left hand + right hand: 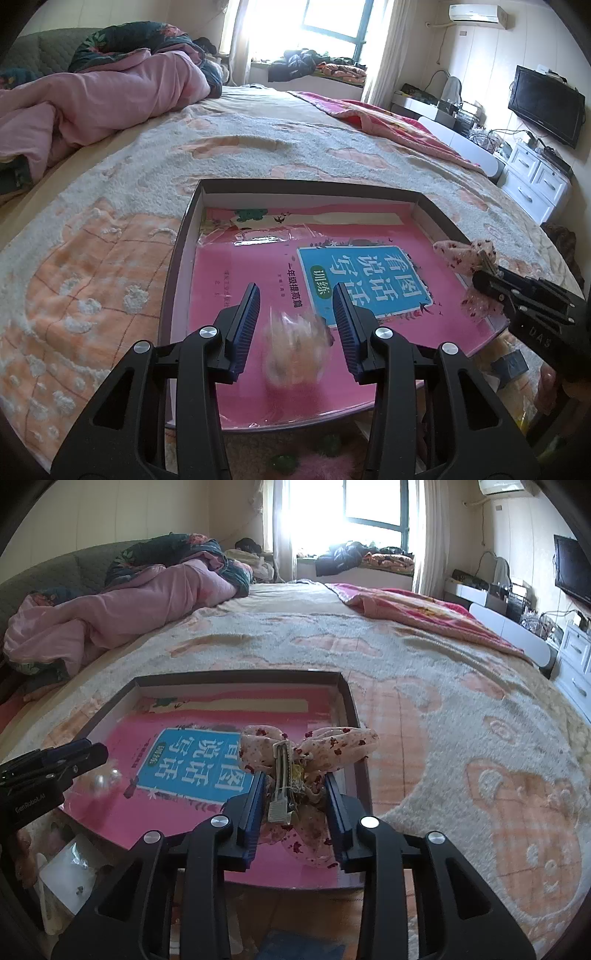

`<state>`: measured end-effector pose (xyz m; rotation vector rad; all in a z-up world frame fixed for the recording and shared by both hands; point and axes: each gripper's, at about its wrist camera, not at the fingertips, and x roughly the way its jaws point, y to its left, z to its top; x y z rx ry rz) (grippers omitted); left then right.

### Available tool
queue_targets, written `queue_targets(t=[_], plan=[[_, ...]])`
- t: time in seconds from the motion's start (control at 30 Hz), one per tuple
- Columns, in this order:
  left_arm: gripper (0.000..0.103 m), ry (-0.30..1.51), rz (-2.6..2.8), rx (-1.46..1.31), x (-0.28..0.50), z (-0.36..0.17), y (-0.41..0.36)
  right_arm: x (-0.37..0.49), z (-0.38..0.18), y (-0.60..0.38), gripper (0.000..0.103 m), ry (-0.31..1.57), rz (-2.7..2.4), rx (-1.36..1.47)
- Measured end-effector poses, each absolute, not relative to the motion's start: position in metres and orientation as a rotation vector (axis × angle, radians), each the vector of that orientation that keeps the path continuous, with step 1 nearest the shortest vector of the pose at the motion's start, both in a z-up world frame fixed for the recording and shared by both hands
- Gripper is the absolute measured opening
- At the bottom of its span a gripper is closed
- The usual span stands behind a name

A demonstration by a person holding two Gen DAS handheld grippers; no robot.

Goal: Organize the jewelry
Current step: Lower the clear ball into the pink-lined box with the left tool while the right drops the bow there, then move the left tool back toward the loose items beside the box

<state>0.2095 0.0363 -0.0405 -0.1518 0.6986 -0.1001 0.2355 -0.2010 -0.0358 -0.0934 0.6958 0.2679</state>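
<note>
A shallow dark-rimmed box (181,251) lies on the bed with a pink booklet (258,280) inside; it also shows in the right wrist view (236,675). My left gripper (295,314) is open over the booklet. A blurred, clear pearly piece (293,347) is between and below its fingers, apart from both pads; it shows as a blurred pearly blob (105,781) in the right wrist view. My right gripper (295,797) is shut on a floral fabric bow hair clip (306,749) with a metal clasp, held above the box's right side (469,258).
A textured peach and cream blanket (461,738) covers the bed. A pink quilt (92,99) is heaped at the far left. A small plastic bag with tiny items (70,875) and pink fluffy things (321,461) lie near the box's front edge. Cabinets and a TV (546,103) stand right.
</note>
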Motion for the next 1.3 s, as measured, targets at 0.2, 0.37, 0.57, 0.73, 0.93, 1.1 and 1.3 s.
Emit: queue_targets(t=[0.2, 0.37, 0.57, 0.73, 0.93, 1.1, 1.3], plan=[[0.033, 0.694, -0.101, -0.155, 0.209, -0.040, 0.037, 0.230, -0.033, -0.204, 0.049, 0.681, 0.283, -0.063], [0.038, 0.685, -0.101, -0.162, 0.206, -0.038, 0.039, 0.218, -0.025, -0.210, 0.069, 0.628, 0.284, -0.035], [0.048, 0.670, -0.102, -0.179, 0.202, -0.033, 0.041, 0.198, -0.015, -0.219, 0.087, 0.547, 0.276, -0.006], [0.060, 0.654, -0.102, -0.195, 0.193, -0.029, 0.041, 0.183, -0.010, -0.223, 0.094, 0.491, 0.271, -0.001], [0.077, 0.621, -0.088, -0.207, 0.184, -0.021, 0.043, 0.170, -0.004, -0.229, 0.096, 0.448, 0.261, 0.012], [0.084, 0.575, -0.091, -0.211, 0.172, -0.012, 0.043, 0.160, 0.000, -0.233, 0.096, 0.424, 0.254, 0.017], [0.091, 0.525, -0.089, -0.194, 0.155, 0.001, 0.038, 0.150, 0.006, -0.235, 0.096, 0.395, 0.255, 0.022]])
